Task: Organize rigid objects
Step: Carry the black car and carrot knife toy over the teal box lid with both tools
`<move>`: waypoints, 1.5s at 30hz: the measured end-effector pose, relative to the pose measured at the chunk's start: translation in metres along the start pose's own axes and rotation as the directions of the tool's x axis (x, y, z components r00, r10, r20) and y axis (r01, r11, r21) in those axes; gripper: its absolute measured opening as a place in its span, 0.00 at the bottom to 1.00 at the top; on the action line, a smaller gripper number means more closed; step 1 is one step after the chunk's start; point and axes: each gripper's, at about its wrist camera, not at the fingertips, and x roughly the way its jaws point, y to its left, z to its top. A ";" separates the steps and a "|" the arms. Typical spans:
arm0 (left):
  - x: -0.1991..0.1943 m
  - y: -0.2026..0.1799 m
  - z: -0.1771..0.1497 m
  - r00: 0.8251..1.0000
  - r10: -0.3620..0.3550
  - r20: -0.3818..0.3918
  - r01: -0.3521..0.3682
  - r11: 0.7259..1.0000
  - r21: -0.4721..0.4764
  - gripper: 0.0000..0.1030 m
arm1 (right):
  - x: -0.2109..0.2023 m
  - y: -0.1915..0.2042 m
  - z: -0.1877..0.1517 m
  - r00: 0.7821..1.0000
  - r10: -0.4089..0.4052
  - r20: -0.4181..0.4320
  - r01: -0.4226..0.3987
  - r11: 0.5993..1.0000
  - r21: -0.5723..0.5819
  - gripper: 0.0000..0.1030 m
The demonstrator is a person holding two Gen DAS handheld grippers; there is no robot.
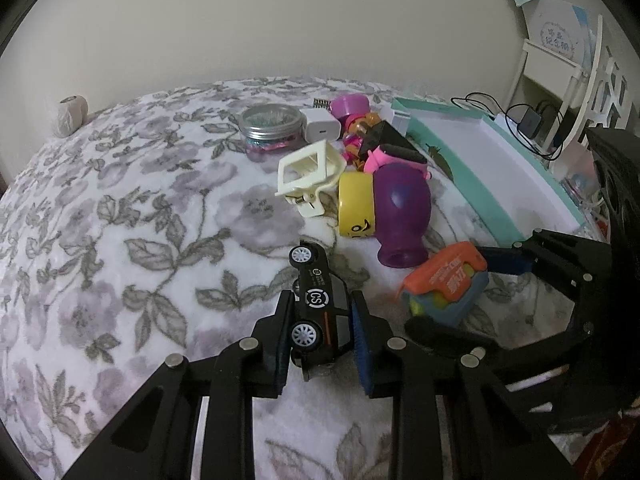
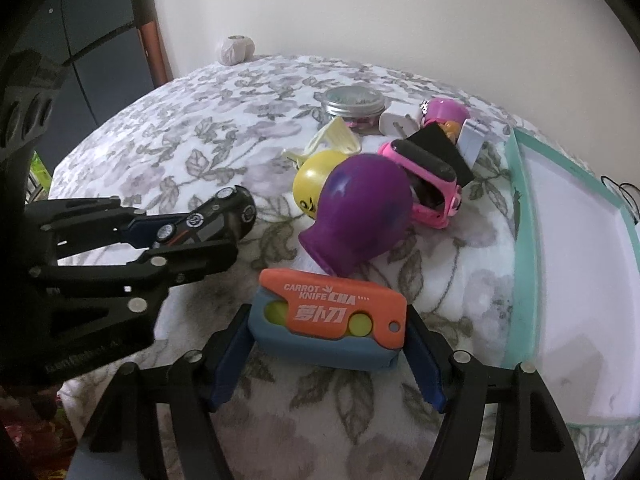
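Here, my left gripper (image 1: 320, 336) has its jaws closed narrow on the small black toy car with white wheels (image 1: 318, 312), pads pressed to its roof and underside so it lies on its side just above the floral blanket (image 1: 120, 208). I judge that sideways hold suits a drop into the shallow teal-rimmed white tray (image 1: 472, 148) lying at the right. My right gripper (image 2: 326, 344) stands wide, its jaws bracketing the orange and blue plastic carrot knife toy (image 2: 332, 320) end to end; whether the pads touch it yet I cannot tell, and the toy rests on the blanket. Beyond it the loose pile waits close to the tray: a purple rubber bulb-shaped vase (image 2: 360, 216) tipped over against a yellow smiley ball (image 2: 316, 184), a pink plastic watch (image 2: 424, 184), a cream hair claw clip (image 1: 308, 176), a white charger plug (image 1: 322, 126) and a metal-lidded glass jar (image 1: 270, 128).
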 end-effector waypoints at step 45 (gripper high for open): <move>0.081 -0.135 0.204 0.998 0.056 0.039 -0.049 0.986 -0.157 0.28 | -0.094 -0.247 0.093 0.852 -0.521 0.046 0.398 0.703 0.589 0.72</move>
